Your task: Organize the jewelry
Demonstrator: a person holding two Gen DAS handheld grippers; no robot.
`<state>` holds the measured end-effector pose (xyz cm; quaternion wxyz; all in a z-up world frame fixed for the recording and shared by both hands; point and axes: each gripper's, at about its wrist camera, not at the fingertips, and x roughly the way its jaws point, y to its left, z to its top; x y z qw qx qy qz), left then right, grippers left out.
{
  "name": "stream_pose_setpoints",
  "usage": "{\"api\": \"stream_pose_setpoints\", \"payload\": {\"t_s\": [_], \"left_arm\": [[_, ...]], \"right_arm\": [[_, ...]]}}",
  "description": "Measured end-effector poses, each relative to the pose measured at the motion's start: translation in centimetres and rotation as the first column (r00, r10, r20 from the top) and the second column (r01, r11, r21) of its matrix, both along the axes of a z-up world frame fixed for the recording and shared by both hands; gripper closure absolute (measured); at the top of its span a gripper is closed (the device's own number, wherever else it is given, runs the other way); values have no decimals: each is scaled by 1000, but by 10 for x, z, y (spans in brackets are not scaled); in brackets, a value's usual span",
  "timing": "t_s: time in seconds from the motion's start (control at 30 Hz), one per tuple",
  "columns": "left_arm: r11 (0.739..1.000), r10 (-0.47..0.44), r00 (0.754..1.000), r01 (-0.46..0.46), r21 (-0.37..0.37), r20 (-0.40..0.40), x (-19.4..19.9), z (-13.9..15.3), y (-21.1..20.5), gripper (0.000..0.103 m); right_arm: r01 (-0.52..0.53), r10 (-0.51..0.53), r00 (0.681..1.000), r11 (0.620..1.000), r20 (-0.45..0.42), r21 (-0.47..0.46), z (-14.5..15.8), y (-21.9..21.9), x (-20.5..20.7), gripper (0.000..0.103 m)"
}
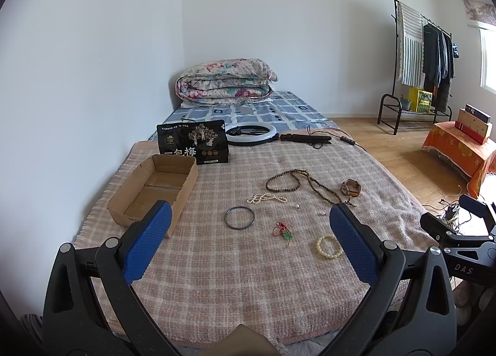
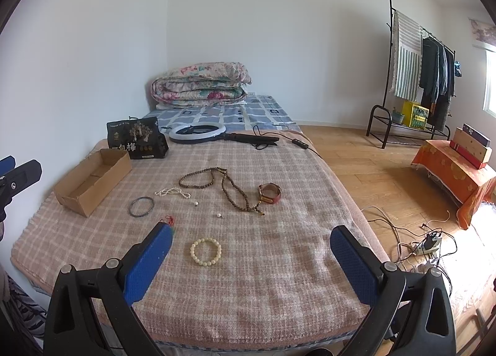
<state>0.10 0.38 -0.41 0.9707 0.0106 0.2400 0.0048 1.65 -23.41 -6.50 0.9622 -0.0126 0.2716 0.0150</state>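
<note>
Jewelry lies spread on a checked blanket (image 1: 217, 263): a dark bangle (image 1: 239, 217), a pearl string (image 1: 266, 199), a long brown bead necklace (image 1: 297, 184), a leather watch (image 1: 351, 188), a red cord with a green charm (image 1: 282, 232) and a cream bead bracelet (image 1: 328, 246). An open, empty cardboard box (image 1: 155, 191) sits at the left. My left gripper (image 1: 248, 219) is open and empty above the near blanket. My right gripper (image 2: 251, 241) is open and empty, with the cream bracelet (image 2: 205, 251) between its fingers' line of sight.
A black snack bag (image 1: 192, 142) stands behind the box. A ring light (image 1: 251, 135) with its handle and cable lies at the blanket's far edge. A folded floral quilt (image 1: 224, 81) lies beyond. Two tiny beads (image 2: 219, 215) lie loose. Floor cables and a power strip (image 2: 429, 247) are at right.
</note>
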Motion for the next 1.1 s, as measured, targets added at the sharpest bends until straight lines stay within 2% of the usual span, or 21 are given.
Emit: {"api": "stream_pose_setpoints", "payload": {"t_s": [1.1], "left_arm": [[1000, 1, 1000, -1, -2, -1, 1, 1, 1, 0]], "right_arm": [[1, -1, 1000, 1000, -6, 8, -4, 1, 1, 0]]}}
